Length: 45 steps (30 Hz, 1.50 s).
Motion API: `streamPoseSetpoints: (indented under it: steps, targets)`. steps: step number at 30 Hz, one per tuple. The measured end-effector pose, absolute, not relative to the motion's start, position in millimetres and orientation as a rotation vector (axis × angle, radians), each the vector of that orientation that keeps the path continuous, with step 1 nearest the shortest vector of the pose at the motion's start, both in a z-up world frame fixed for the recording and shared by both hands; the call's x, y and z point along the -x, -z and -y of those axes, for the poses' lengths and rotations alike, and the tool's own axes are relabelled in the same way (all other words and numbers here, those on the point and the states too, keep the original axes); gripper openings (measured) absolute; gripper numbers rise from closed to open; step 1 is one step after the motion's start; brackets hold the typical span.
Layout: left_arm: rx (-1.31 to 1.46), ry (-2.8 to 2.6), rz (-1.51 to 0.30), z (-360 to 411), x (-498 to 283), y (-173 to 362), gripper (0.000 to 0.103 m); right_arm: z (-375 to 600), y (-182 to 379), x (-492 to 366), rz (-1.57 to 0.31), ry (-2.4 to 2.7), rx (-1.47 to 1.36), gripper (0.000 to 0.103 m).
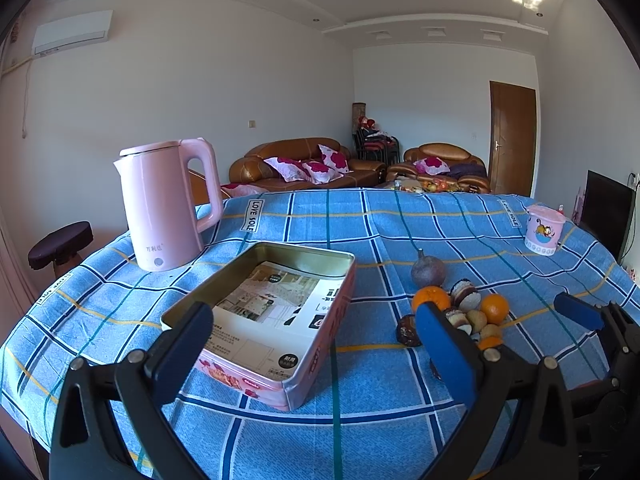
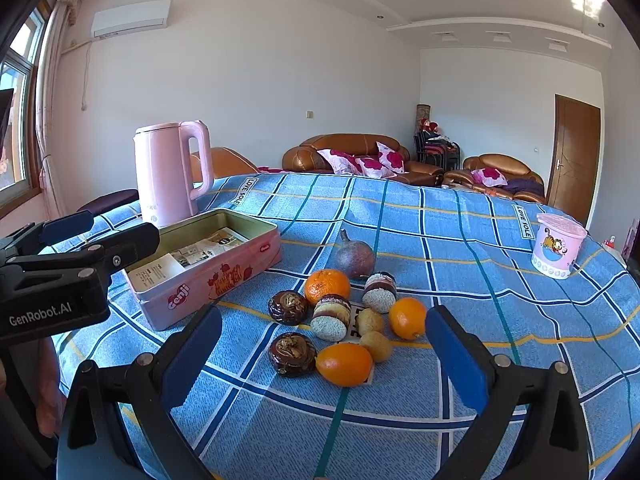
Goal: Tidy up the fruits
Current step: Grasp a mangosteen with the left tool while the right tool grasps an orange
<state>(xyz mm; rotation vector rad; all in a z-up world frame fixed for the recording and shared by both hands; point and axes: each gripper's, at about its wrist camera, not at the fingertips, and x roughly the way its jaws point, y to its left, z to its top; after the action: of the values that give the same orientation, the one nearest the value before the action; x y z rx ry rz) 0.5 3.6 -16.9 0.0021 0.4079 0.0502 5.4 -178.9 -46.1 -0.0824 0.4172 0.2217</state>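
Both grippers, left gripper (image 1: pixel 316 344) and right gripper (image 2: pixel 324 344), gape wide, empty. Fruit pile (image 2: pixel 348 320) mid-tablecloth (image 2: pixel 400 420), right of the pink tin (image 2: pixel 208 268). Nearest orange (image 2: pixel 344 364): light, firm, likely rolls; pinch across middle.

The left gripper (image 1: pixel 320 352) is held above a blue checked tablecloth (image 1: pixel 400 232), its blue-padded fingers (image 1: pixel 444 356) spread wide with nothing between them. Just ahead of the left finger, an open pink tin (image 1: pixel 332 308) is seen, with printed paper (image 1: pixel 276 320) lying flat inside. Beyond the tin, ahead and to the left, a pink kettle (image 1: pixel 160 208) stands upright. By the right finger, a cluster of fruit is gathered: two oranges (image 1: pixel 430 298), a dark purple fruit (image 1: pixel 428 270) farther ahead, and smaller pieces partly hidden. The right gripper (image 1: pixel 580 312) is seen at the far right. A pink cup (image 1: pixel 542 232) stands far ahead to the right.
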Motion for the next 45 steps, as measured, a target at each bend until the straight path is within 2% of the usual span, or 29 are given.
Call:
streamPoseSetpoints:
  steps: [17,20,22,26,28,36,37,38,40,43,45]
  targets:
    - [-0.009,0.148,-0.555,38,-31,48,0.1,244,70,-13,-0.428,-0.046,-0.038,0.102]
    - [-0.03,0.179,-0.586,51,-36,54,0.093,254,69,-11,-0.413,-0.036,-0.074,0.102]
    - [-0.03,0.202,-0.612,56,-40,57,0.085,257,68,-11,-0.409,-0.03,-0.078,0.102]
    - [-0.038,0.238,-0.666,64,-49,66,0.077,258,67,-9,-0.393,-0.041,-0.083,0.102]
    - [-0.039,0.257,-0.691,68,-51,70,0.068,258,68,-10,-0.393,-0.044,-0.082,0.102]
    - [-0.053,0.313,-0.76,80,-62,83,0.064,260,70,-11,-0.394,-0.053,-0.096,0.102]
    - [-0.053,0.315,-0.761,81,-63,83,0.059,259,71,-10,-0.392,-0.054,-0.092,0.102]
    - [-0.045,0.319,-0.767,80,-64,84,0.057,258,71,-11,-0.392,-0.055,-0.088,0.101]
    - [-0.029,0.338,-0.783,80,-67,85,0.043,256,72,-12,-0.399,-0.063,-0.079,0.095]
    - [-0.027,0.353,-0.781,78,-67,85,0.043,252,74,-15,-0.425,-0.095,-0.077,0.084]
    - [-0.028,0.346,-0.769,75,-65,84,0.043,248,73,-17,-0.437,-0.123,-0.074,0.08]
